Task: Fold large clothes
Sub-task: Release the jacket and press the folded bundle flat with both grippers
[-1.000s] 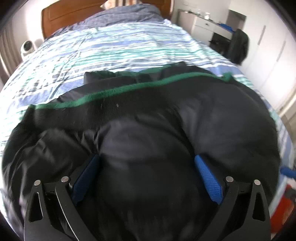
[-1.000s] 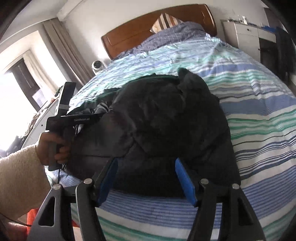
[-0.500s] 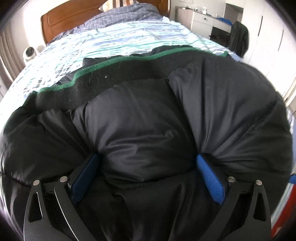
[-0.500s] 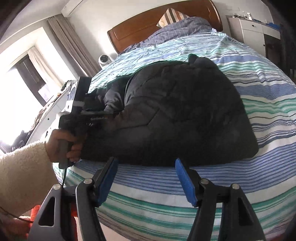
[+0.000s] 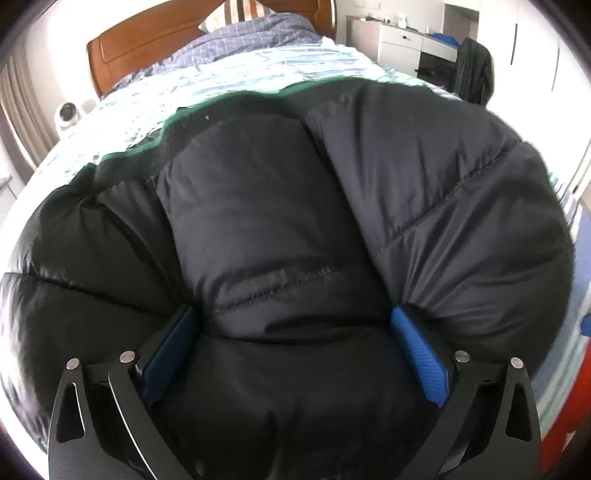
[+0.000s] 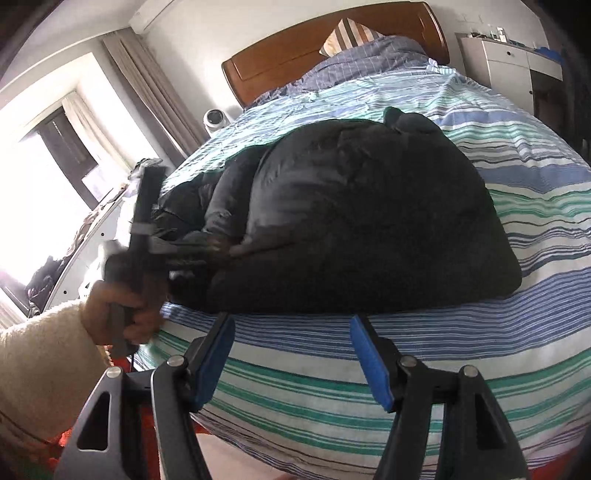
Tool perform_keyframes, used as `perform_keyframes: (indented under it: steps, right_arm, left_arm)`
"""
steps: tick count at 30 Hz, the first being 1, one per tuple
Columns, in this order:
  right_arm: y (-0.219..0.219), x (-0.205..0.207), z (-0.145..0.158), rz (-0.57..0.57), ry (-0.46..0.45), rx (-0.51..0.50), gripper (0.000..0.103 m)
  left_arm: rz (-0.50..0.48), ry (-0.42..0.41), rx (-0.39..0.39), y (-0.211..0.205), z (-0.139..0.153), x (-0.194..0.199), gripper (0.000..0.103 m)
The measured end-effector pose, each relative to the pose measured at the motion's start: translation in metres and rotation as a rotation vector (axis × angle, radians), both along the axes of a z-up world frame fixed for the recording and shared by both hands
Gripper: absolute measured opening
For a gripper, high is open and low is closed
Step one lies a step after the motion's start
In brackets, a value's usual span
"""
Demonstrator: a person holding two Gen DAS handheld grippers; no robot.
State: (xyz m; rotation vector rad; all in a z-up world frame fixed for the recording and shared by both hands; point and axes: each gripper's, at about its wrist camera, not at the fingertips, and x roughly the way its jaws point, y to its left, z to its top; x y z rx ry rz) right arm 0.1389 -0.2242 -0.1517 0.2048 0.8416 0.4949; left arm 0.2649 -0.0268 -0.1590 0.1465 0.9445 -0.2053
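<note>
A black puffer jacket (image 6: 362,221) with green trim lies bunched on the striped bed (image 6: 535,177). In the left wrist view it (image 5: 280,221) fills most of the frame. My left gripper (image 5: 291,321) is open, its blue pads (image 5: 417,350) pressed into the jacket's folded near edge, with padding bulging between them. In the right wrist view the left gripper (image 6: 192,247) shows at the jacket's left end, held by a hand in a cream sleeve (image 6: 44,369). My right gripper (image 6: 291,332) is open and empty, hovering over the bed's front edge, just short of the jacket.
A wooden headboard (image 6: 332,40) and pillows (image 6: 347,33) are at the far end. A white dresser (image 6: 509,59) and dark chair (image 5: 476,70) stand at the right. A window with curtains (image 6: 140,85) is at the left. Red floor (image 5: 576,424) shows below the bed edge.
The left gripper has pushed further into the jacket, which now rises higher in its view. The right gripper has drawn back from the jacket to the bed's front edge.
</note>
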Motion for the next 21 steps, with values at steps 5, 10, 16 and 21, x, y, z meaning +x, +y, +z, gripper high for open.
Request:
perform_keyframes:
  steps: [5,10,16,21]
  right_arm:
    - [-0.002,-0.003,-0.003,-0.007,0.014,-0.001,0.066]
    - [-0.003,-0.009,-0.002,0.001,-0.005,-0.013,0.066]
    - [-0.003,-0.001,-0.012,-0.014,0.041,0.015,0.066]
    - [-0.002,-0.004,-0.010,-0.011,0.029,0.003,0.066]
  left_arm:
    - [-0.004,0.017,-0.023,0.006,0.007,0.001,0.101]
    - [-0.034,0.011,-0.028,0.006,0.030,-0.029,0.100]
    - [-0.039,0.006,0.074,-0.008,0.012,-0.042,0.102]
    - [-0.025,0.028,0.070,-0.011,0.006,-0.030,0.102]
